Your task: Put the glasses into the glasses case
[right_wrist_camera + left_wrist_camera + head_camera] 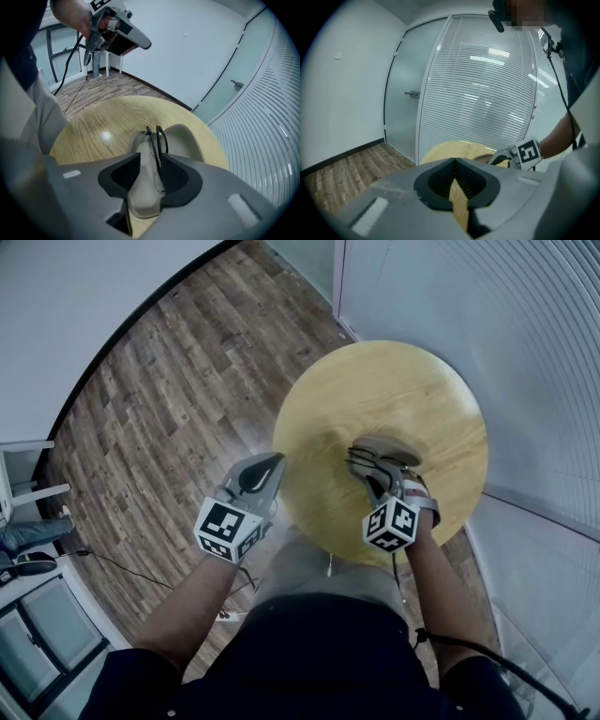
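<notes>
The right gripper (149, 164) hangs released, its jaws spread over the open case (143, 199). The folded glasses (160, 138) lie inside the case, between those jaws. The case rests on the round table (89, 126). Left of the case, at the table's edge, the left gripper (265, 471) is clenched on nothing.

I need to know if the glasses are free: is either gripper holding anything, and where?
Nothing is held. The right gripper stands open around the glasses, which lie in the open case; the left gripper is shut and empty.
</notes>
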`<state>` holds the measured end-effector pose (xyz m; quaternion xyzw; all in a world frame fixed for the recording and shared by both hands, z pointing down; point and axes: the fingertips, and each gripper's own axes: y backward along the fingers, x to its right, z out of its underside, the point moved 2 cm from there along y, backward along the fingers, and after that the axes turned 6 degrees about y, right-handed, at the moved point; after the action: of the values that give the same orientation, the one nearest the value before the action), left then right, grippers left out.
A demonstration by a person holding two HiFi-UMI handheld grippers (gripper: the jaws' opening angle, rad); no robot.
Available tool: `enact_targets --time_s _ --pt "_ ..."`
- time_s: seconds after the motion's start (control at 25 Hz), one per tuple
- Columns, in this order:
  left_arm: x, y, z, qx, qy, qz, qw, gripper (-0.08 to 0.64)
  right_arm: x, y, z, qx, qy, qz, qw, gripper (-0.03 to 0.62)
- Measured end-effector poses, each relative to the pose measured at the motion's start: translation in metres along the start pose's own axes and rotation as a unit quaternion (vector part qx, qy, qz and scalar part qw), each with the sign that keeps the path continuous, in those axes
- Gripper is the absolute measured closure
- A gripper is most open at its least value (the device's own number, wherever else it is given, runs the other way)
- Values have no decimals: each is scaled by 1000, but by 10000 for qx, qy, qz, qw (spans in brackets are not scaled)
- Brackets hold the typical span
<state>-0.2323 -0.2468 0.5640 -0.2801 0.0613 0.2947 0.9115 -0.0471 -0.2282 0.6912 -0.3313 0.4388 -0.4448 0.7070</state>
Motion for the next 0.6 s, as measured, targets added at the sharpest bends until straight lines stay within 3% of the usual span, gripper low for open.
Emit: enact_targets --time_s 0.6 --pt "26 -3 -32 239 -205 212 9993 554 23 74 0 330 -258 724 9965 446"
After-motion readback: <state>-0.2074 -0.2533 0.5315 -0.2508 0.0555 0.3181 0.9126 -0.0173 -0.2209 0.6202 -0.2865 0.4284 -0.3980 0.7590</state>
